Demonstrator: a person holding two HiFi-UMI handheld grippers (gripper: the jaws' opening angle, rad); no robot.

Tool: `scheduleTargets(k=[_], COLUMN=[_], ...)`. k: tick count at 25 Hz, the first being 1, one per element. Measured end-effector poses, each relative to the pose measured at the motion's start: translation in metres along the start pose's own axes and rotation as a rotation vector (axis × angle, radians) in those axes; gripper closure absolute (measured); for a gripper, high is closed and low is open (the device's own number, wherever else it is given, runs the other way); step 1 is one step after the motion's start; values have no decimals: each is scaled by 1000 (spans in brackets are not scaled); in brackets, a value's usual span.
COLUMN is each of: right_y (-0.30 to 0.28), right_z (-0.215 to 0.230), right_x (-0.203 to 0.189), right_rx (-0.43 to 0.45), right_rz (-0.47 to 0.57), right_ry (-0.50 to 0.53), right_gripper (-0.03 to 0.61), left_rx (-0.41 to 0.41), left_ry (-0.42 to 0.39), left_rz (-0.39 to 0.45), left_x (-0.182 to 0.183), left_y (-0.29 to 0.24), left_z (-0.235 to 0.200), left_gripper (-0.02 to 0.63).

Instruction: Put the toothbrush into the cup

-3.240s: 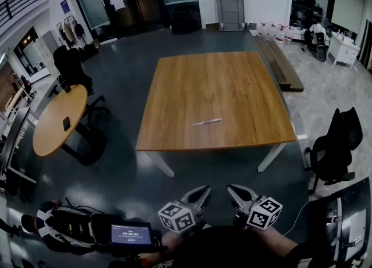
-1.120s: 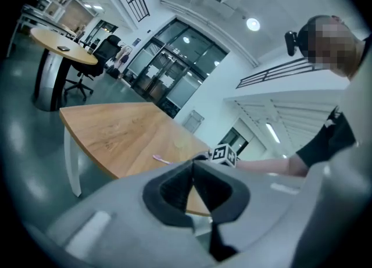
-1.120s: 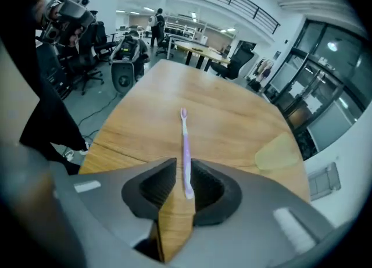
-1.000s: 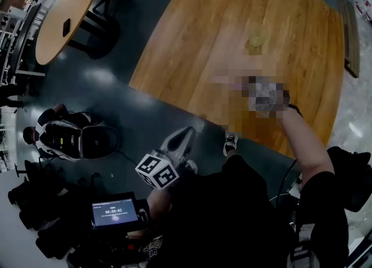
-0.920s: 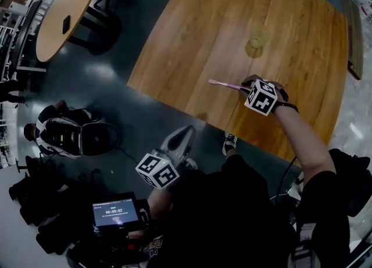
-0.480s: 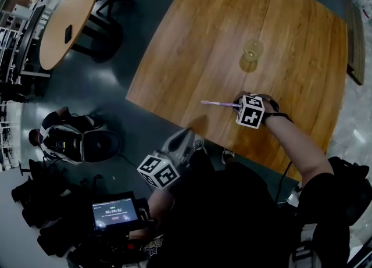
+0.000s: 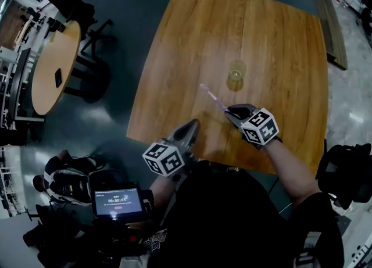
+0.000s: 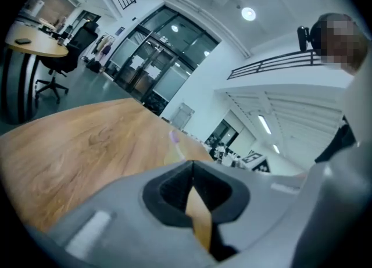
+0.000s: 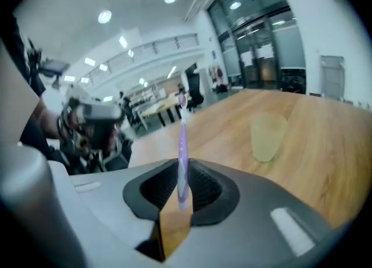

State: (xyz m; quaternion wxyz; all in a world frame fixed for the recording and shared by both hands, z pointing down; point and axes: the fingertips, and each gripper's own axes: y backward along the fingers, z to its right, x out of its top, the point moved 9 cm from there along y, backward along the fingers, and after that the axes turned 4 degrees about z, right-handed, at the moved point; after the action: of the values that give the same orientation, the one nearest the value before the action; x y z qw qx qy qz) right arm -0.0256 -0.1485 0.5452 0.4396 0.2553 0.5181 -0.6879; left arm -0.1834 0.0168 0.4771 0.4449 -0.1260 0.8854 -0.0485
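A square wooden table (image 7: pixel 273 40) is seen from above on a dark grey floor (image 7: pixel 128 34), its top bare except for one cup. A smaller round table (image 7: pixel 49 72) with a dark flat object (image 7: pixel 58 77) on it is set well apart to the left, with office chairs (image 7: pixel 96 69) beside it. A small lit screen (image 7: pixel 118 201) is seen at the lower edge, near the person's body. In the gripper views, glass doors, ceiling lamps and an upper railing are shown. The cup (image 7: pixel 235 72), pale and translucent, is stood upright near the middle of the table; it appears empty, though its haze leaves this uncertain. The toothbrush (image 7: pixel 212 97), purple, is clamped by its handle end in the right claw (image 7: pixel 231 110) and is held in the air above the table, its head pointed away from the person. It is outside the cup, which lies just beyond and to one side of it. The left claw (image 7: pixel 192 125) is closed with nothing in it, over the table's near edge.
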Motion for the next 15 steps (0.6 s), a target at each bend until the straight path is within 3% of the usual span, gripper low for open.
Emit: scheduleTargets(k=[3,5,8,12,14,15], right_y=[27,39,51,66,71,73], right_z=[-24,-41,-54,-61,-64,-64], right_x=[30,42,48,44,41,40], right_rx=[-56,-100,-155,-217,-245,-257], right_rz=[311,421,463,446,448,455], right_ry=[-168,-203,-186,-114,-102,-103], right_gripper=[517,517,517,517,517,517], left_rx=[-93,-180,-321,-423,-463,-481], left_ry=[-29,-30,-16,-30,-41,-42], left_rz=[15,19,16,-9,-24,-29], left_x=[28,45,64,75,76,76], left_y=[-32,-52,-83,-111,-116,-117], left_z=[2,11,29,49,57,60], left_gripper=[610,549,511,511,578,582])
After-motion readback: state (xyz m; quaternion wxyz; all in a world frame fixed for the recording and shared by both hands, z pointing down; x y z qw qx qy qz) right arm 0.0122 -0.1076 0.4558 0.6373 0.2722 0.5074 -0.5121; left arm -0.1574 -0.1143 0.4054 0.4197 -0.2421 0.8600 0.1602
